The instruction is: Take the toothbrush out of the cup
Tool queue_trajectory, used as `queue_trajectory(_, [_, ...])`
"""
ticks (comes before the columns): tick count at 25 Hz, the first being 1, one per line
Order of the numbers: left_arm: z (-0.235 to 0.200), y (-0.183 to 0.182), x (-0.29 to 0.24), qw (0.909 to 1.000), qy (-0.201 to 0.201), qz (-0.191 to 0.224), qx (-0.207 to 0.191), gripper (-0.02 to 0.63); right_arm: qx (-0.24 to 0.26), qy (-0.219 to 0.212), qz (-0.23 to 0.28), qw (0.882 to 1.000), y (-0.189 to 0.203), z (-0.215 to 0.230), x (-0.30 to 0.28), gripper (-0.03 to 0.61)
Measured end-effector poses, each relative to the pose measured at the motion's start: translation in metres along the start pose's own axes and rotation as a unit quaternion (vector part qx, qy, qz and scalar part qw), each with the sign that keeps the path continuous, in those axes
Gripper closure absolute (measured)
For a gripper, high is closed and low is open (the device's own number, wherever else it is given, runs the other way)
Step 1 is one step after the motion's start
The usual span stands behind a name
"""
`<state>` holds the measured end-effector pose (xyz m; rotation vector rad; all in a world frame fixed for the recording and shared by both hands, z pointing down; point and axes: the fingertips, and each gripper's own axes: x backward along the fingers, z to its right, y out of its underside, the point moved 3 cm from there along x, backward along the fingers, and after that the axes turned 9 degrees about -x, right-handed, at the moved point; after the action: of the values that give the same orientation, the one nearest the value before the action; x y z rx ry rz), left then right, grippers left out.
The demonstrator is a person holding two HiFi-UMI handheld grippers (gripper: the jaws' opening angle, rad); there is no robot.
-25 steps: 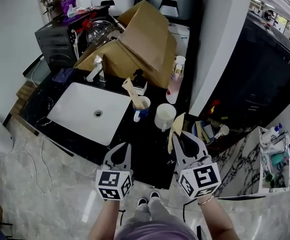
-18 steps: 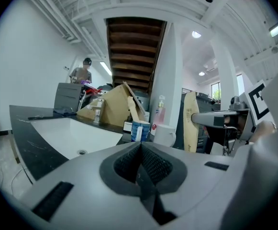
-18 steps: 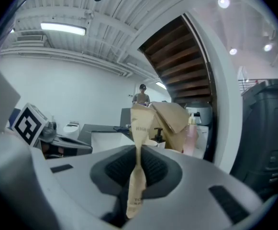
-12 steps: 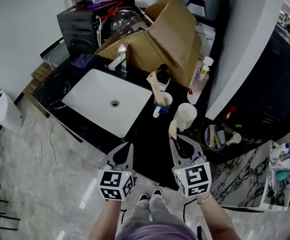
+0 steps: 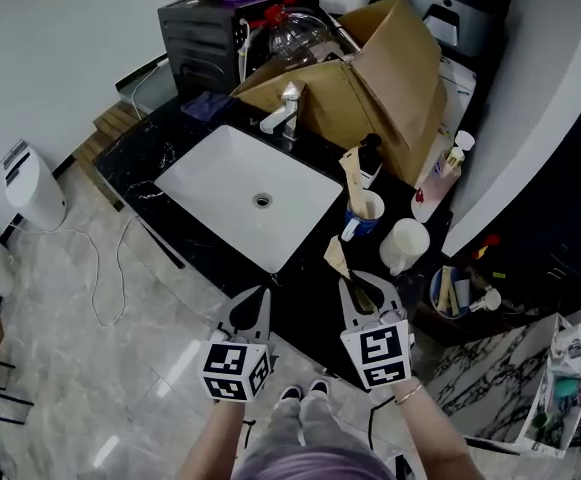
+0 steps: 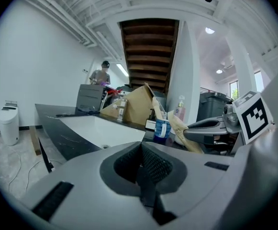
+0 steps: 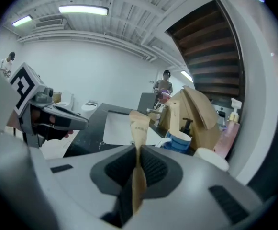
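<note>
My right gripper (image 5: 355, 286) is shut on a toothbrush in a tan paper sleeve (image 5: 336, 258), held over the black counter's front edge; the sleeve (image 7: 139, 128) sticks up between its pads. Beyond it stands a blue cup (image 5: 363, 216) with a second paper-sleeved toothbrush (image 5: 355, 173) leaning in it. The same blue cup (image 7: 179, 142) shows just right of the held sleeve. My left gripper (image 5: 260, 296) hovers shut and empty at the counter edge, in front of the sink. From the left gripper (image 6: 141, 174) view, the blue cup (image 6: 162, 128) is ahead.
A white cup (image 5: 407, 243) stands right of the blue one. A white sink (image 5: 220, 183) with a faucet (image 5: 282, 113) fills the counter's left. Behind are a cardboard box (image 5: 390, 68), a dark pump bottle (image 5: 370, 153) and a pink bottle (image 5: 440, 183). A basket of items (image 5: 460, 293) sits lower right.
Both grippers have drawn back from the cups toward the counter's front edge. The right one has come lower with the sleeved toothbrush still in it. The head view has shifted left.
</note>
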<state>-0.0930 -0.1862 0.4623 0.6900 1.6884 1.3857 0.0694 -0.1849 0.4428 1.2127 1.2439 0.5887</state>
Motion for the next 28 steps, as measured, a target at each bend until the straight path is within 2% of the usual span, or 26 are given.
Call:
queue_trajectory(14, [-0.021,0.010,-0.002,0.9992,-0.033,-0.016,0.016,0.612,0.052,-0.026,-0.073,0.996,0.025,-0.013,-0.047,0.532])
queue_trajectory(22, [-0.025,0.006,-0.009,0.9993,-0.032,-0.011,0.015,0.612,0.064,-0.041,-0.089,0.993,0.029,-0.019,-0.052,0.500])
queue_trajectory(28, [-0.023,-0.004,-0.013,0.9997,-0.023,-0.004,0.008,0.612,0.042,-0.047,-0.074,0.995,0.018,-0.018,-0.043,0.472])
